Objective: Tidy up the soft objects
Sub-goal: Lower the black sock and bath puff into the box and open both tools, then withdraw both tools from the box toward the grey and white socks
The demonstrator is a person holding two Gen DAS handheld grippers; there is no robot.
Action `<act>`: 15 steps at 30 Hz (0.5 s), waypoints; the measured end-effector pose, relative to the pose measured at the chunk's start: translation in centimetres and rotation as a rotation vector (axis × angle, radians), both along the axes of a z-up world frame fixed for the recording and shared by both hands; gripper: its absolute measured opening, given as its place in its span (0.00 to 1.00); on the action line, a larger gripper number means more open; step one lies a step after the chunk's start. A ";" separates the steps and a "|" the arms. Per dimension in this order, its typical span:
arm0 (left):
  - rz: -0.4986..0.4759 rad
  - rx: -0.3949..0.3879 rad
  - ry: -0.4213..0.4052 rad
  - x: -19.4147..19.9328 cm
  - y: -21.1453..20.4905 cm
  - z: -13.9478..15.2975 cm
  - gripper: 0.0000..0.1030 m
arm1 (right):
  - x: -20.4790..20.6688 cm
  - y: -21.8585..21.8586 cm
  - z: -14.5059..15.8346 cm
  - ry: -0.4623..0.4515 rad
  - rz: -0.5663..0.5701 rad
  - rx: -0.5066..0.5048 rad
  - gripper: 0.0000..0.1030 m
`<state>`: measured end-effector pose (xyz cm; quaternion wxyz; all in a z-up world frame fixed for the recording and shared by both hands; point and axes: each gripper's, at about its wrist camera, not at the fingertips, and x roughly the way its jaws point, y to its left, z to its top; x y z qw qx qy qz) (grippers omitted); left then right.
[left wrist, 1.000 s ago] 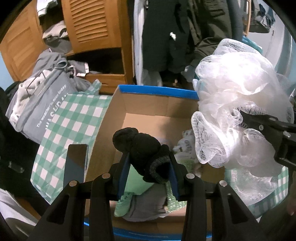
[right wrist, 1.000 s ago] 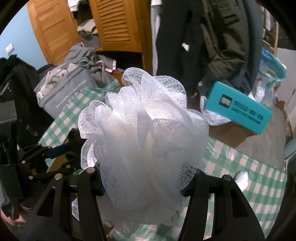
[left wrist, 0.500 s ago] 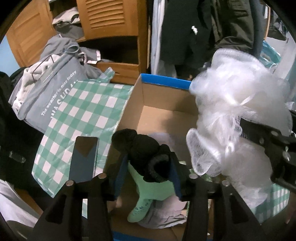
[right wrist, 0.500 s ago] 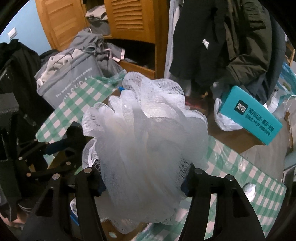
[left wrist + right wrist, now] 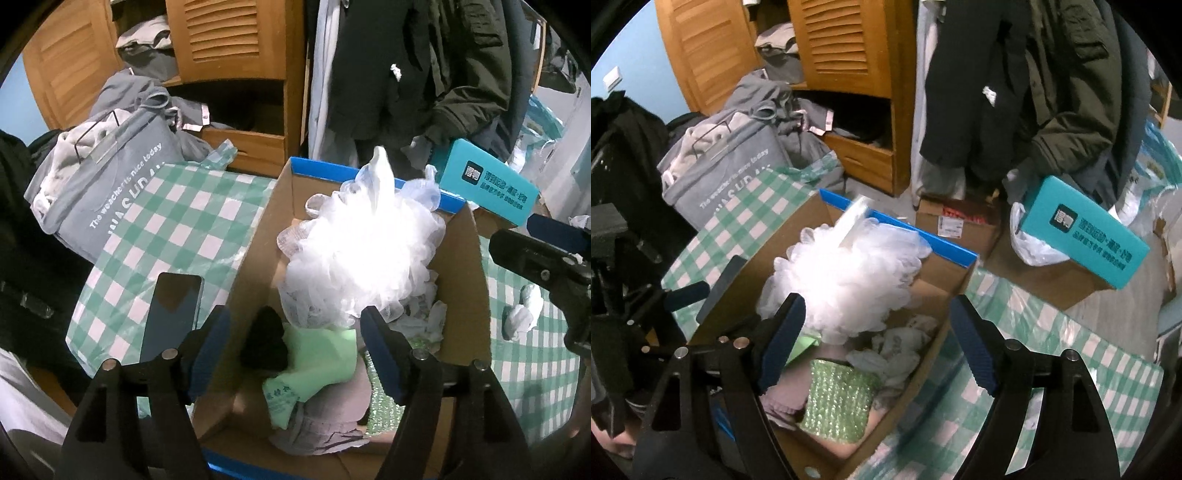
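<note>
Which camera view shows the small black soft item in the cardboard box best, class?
The left wrist view: the black soft item lies in plain sight on the mint-green cloth inside the cardboard box. The right wrist view does not show it.

Both cameras sit up close and look down into the same cardboard box (image 5: 258, 236) (image 5: 956, 284), one from the left side, one from the right.

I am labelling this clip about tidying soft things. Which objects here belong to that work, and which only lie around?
Belong to the job:
- cardboard box
- white mesh bath puff
- black sock
- light green cloth
- left gripper and right gripper, jaws opening

Lying about:
- phone
- teal box
- grey bag
- hanging jackets
</note>
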<state>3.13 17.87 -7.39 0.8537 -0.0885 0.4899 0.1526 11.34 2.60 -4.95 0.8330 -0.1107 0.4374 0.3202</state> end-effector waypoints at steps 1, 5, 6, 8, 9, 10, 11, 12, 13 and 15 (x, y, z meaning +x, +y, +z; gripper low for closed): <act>-0.005 -0.001 -0.003 0.0 -0.2 0.1 0.72 | 0.0 -0.3 0.0 0.002 -0.007 0.000 0.78; -0.024 0.002 -0.013 0.1 -1.0 0.6 0.72 | 0.0 -1.4 0.0 0.003 -0.028 0.001 0.78; -0.031 0.002 -0.016 0.1 -1.3 0.6 0.72 | 0.0 -1.6 0.0 0.003 -0.031 0.001 0.78; -0.042 0.007 -0.020 0.2 -1.7 0.8 0.73 | 0.0 -2.2 0.1 0.005 -0.042 0.002 0.78; -0.049 0.012 -0.022 0.2 -2.0 0.9 0.73 | 0.0 -2.5 0.1 0.006 -0.047 0.003 0.78; -0.054 0.014 -0.023 0.2 -2.2 0.9 0.74 | 0.0 -2.8 0.1 0.007 -0.050 0.004 0.78; -0.060 0.015 -0.026 0.2 -2.4 1.0 0.74 | 0.0 -3.1 0.1 0.007 -0.057 0.006 0.78; -0.065 0.016 -0.028 0.2 -2.6 1.0 0.74 | 0.1 -3.4 0.2 0.008 -0.063 0.009 0.78; -0.069 0.017 -0.029 0.2 -2.7 1.1 0.74 | 0.1 -3.8 0.2 0.009 -0.069 0.011 0.78; -0.075 0.021 -0.029 0.2 -3.0 1.2 0.74 | 0.1 -4.3 0.2 0.012 -0.075 0.012 0.78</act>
